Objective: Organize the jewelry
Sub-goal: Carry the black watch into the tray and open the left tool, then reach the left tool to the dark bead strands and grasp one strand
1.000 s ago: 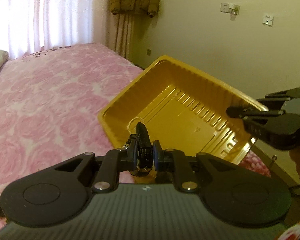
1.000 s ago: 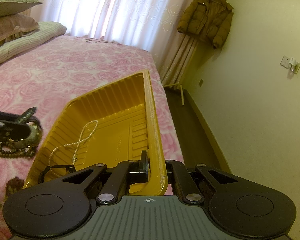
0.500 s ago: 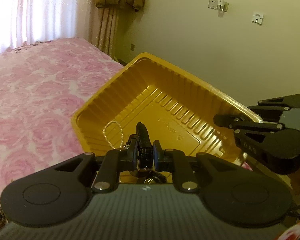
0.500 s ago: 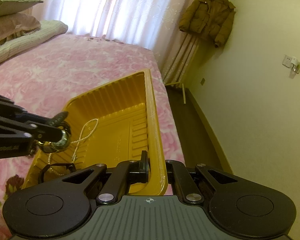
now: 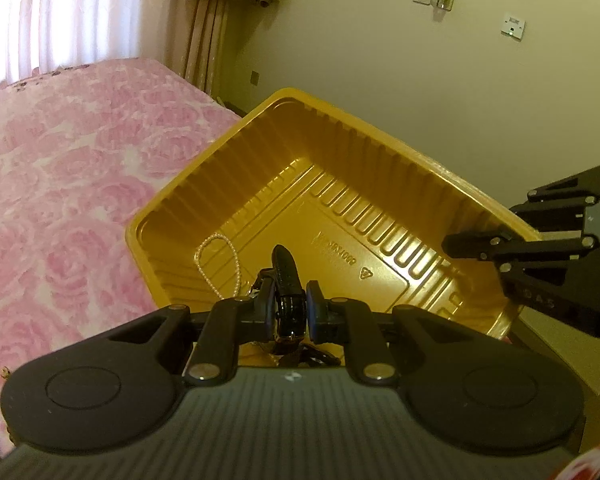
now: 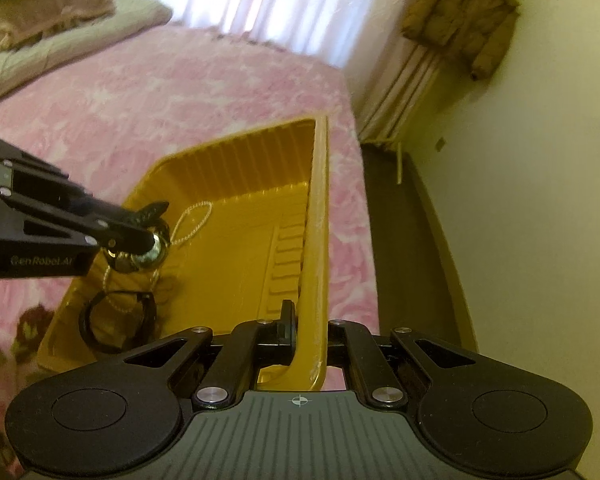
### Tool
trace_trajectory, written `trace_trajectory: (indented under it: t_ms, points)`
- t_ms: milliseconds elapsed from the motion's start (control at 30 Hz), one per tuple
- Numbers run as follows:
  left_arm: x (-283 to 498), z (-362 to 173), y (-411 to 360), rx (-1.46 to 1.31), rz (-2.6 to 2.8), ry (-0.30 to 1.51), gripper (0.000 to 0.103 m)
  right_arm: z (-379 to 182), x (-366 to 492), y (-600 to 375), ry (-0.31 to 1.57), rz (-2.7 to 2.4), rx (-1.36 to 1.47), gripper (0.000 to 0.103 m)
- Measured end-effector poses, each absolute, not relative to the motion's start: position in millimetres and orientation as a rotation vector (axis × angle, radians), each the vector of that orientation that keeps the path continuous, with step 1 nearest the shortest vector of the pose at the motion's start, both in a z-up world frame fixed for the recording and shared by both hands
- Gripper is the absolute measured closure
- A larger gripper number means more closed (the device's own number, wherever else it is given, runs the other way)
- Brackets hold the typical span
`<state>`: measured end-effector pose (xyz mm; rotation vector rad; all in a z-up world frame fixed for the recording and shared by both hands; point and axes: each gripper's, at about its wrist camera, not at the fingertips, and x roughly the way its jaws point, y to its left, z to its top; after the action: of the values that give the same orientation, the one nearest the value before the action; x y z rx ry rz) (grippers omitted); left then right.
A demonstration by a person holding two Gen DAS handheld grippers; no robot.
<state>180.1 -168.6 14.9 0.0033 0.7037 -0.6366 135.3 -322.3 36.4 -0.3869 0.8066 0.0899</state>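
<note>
Jewelry is partly in the yellow tray (image 6: 236,256) on the pink bedspread (image 6: 180,92): a pearl chain (image 6: 194,220) and a black bracelet (image 6: 116,320). Left gripper (image 5: 291,304) hangs above that tray, clamped on a black-strapped watch (image 5: 286,280). Right gripper (image 6: 310,334) pinches the tray's near rim.

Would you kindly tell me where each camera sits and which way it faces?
Left wrist: sits on the left tongs, which hold a watch, looking down into the yellow tray; the right tongs show at right.
Right wrist: sits on the right tongs, clamped on the tray's rim, facing the bed; the left tongs enter from the left.
Shared: tray, pearl necklace, brown jacket.
</note>
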Motion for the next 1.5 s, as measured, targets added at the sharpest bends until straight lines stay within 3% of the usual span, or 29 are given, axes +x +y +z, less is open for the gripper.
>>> trace_trajectory:
  t_ms: [367, 467, 567, 900, 1500]
  points:
    - [191.7, 13.2, -181.2, -0.004, -0.643, 0.73, 0.088, 36.4, 148.5, -325.3, 0.87, 0.131, -0.435, 0.099]
    - [191.4, 19.4, -177.3, -0.023, -0.641, 0.713, 0.075, 35.8, 148.6, -325.1, 0.877, 0.128, -0.422, 0.099]
    - [189.6, 26.6, -166.7, -0.033, -0.62, 0.696, 0.075, 35.8, 148.1, -324.8, 0.879, 0.126, -0.427, 0.099]
    - [166.9, 34.2, -87.3, -0.084, -0.472, 0.67, 0.072, 38.0, 146.4, -326.6, 0.888, 0.116, -0.422, 0.099]
    - [97.5, -6.4, 79.1, -0.082, -0.077, 0.729, 0.069, 35.0, 144.4, -325.7, 0.931, 0.076, -0.399, 0.099]
